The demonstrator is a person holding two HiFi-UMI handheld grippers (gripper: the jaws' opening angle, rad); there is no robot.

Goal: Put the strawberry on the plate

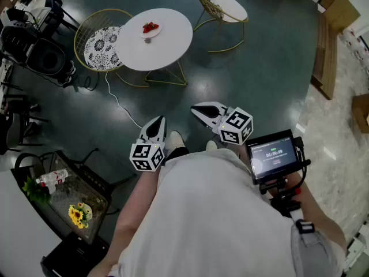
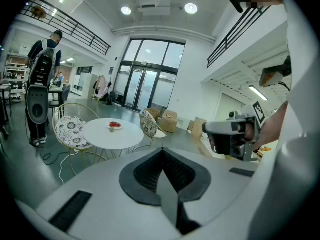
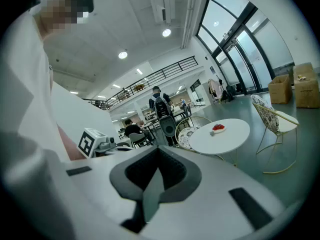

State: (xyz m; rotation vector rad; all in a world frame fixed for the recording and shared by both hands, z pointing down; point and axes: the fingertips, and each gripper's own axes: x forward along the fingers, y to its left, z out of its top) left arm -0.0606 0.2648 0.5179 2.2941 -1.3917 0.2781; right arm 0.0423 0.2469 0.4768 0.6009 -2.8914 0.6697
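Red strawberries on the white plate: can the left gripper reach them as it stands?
Probably not yet: the left gripper is held far back, with bare dark floor between it and the round white table holding the red strawberries. Nothing blocks the way.

Left gripper [image 2: 162,159], seen along its own jaws: the two jaws are closed against each other, nothing between them. Beyond and well apart, a round white table [image 2: 100,138] carries a small plate [image 2: 115,128] of red strawberries [image 2: 115,124]. Wire-frame chairs with patterned cushions stand at its left [image 2: 70,131] and right [image 2: 148,125]. At right, a hand [image 2: 272,129] holds the right gripper [image 2: 212,130]. Far left, a person [image 2: 44,64] stands by a black loudspeaker [image 2: 36,104].
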